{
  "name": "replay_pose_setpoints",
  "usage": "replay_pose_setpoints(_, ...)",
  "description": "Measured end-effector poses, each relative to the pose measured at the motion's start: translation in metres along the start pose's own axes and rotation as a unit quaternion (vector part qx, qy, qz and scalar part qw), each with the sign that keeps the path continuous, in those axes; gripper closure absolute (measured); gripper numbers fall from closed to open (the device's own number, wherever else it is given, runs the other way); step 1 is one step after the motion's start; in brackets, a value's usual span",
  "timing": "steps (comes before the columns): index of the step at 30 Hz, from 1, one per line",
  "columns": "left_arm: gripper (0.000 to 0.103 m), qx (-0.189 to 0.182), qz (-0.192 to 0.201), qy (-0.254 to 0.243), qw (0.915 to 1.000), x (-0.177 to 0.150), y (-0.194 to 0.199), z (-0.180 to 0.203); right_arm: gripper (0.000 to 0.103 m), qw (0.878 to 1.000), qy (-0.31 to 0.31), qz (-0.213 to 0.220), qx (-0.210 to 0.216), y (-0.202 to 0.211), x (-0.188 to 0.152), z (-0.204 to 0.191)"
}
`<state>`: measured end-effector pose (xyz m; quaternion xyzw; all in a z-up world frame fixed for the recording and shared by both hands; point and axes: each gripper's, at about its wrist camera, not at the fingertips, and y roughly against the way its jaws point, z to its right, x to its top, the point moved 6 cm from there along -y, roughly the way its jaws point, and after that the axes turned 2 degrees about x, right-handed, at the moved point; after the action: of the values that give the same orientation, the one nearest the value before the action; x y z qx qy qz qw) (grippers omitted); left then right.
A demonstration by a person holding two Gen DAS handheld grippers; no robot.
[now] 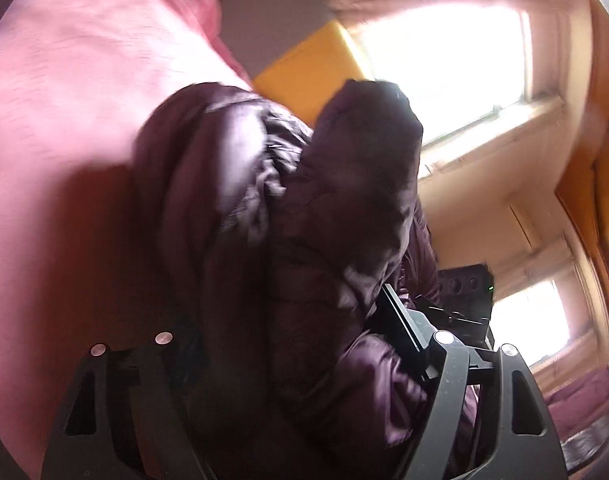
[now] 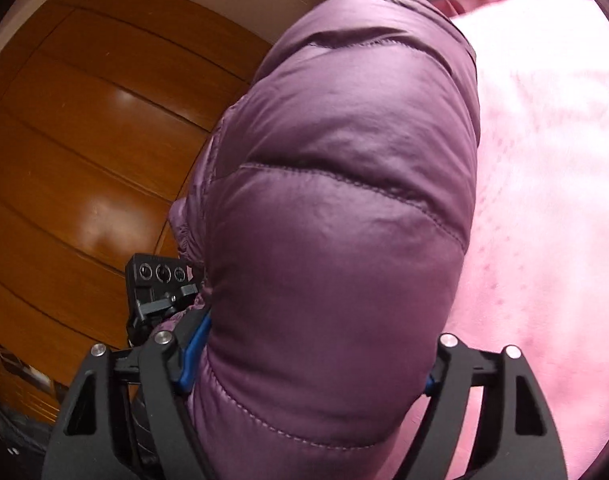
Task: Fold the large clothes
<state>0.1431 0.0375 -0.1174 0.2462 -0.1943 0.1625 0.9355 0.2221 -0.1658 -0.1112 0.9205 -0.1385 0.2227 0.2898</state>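
Note:
A dark purple quilted puffer jacket (image 1: 304,200) fills the left wrist view, bunched up between the fingers of my left gripper (image 1: 280,308), which looks shut on the thick fold; its fingertips are mostly buried in cloth. In the right wrist view the same jacket (image 2: 344,200) bulges out between the blue pads (image 2: 192,354) of my right gripper (image 2: 312,360), which presses on it from both sides. Each gripper's body shows close beside the other: the right one (image 1: 464,284) in the left view, the left one (image 2: 160,276) in the right view.
A pink bed sheet (image 1: 64,140) (image 2: 544,160) lies under and beside the jacket. A yellow panel (image 1: 316,76) and a bright window (image 1: 444,60) stand beyond the bed. Wooden floor (image 2: 84,140) runs along the bed's side.

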Motion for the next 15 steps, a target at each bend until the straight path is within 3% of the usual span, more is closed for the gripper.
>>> replay_pose_setpoints(5,0.029,-0.043,-0.059,-0.046,0.9963,0.015,-0.083,0.065,0.029,0.995,0.014,0.081,-0.048,0.095,0.013,0.018)
replay_pose_setpoints(8,0.029,-0.039,-0.094,-0.091,0.9906,0.025,-0.151,0.111,0.029,0.987,-0.009,0.133,-0.090,0.151,0.012,0.054)
replay_pose_setpoints(10,0.030,-0.011,-0.125,-0.129,0.9837,0.025,-0.197,0.136,0.029,0.980,-0.035,0.153,-0.126,0.179,0.006,0.086)
replay_pose_setpoints(12,0.032,0.057,-0.166,-0.163,0.9708,0.013,-0.246,0.144,0.029,0.972,-0.068,0.141,-0.173,0.190,-0.007,0.120)
replay_pose_setpoints(13,0.032,0.094,-0.180,-0.177,0.9630,0.005,-0.263,0.142,0.028,0.971,-0.091,0.128,-0.181,0.189,-0.016,0.136)
replay_pose_setpoints(15,0.032,0.120,-0.180,-0.188,0.9581,-0.009,-0.276,0.143,0.019,0.969,-0.113,0.123,-0.179,0.194,-0.028,0.151)
